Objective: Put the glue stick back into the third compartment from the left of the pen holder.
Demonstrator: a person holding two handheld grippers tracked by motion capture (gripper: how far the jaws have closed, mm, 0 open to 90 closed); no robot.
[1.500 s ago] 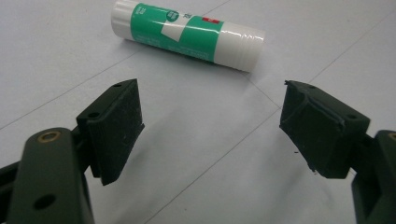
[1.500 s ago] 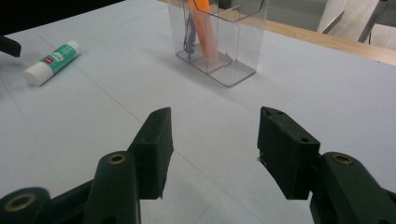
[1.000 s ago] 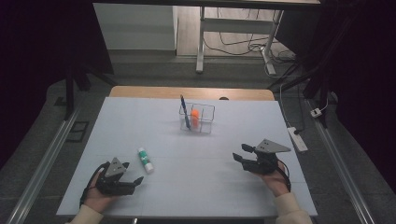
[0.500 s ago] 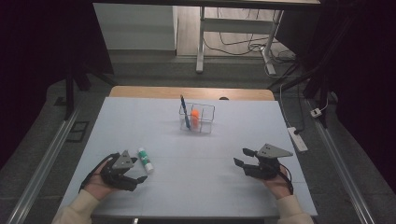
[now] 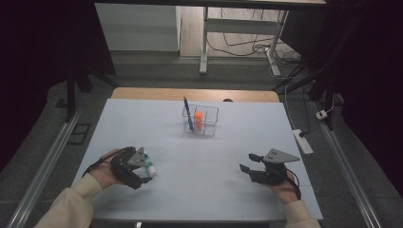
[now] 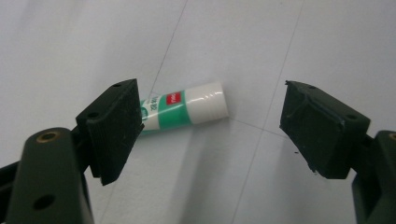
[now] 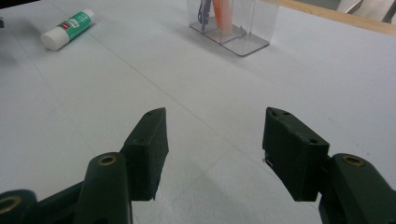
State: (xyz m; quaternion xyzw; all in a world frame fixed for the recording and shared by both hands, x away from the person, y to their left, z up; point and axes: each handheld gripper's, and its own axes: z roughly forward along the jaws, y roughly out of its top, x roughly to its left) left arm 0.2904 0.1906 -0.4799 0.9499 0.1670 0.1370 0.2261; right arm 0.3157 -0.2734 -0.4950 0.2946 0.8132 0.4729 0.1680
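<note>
Now the left gripper (image 6: 210,135) hovers right over the glue stick (image 6: 187,108), jaws spread wide either side, lined up for a grab. The stick lies flat on the white table (image 5: 199,171), well short of the clear organiser (image 5: 200,120). Its green label's print is too small to read. The right gripper (image 7: 212,140) waits open, empty.

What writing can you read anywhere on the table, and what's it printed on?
None can be read in full.
Glue stick: small dark print on its white band by the green, partly behind a jaw of the open left tool and too blurred to read.
Same glue stick: a red patch with white marks, also too small to read.
Clear organizer: no writing visible.
</note>
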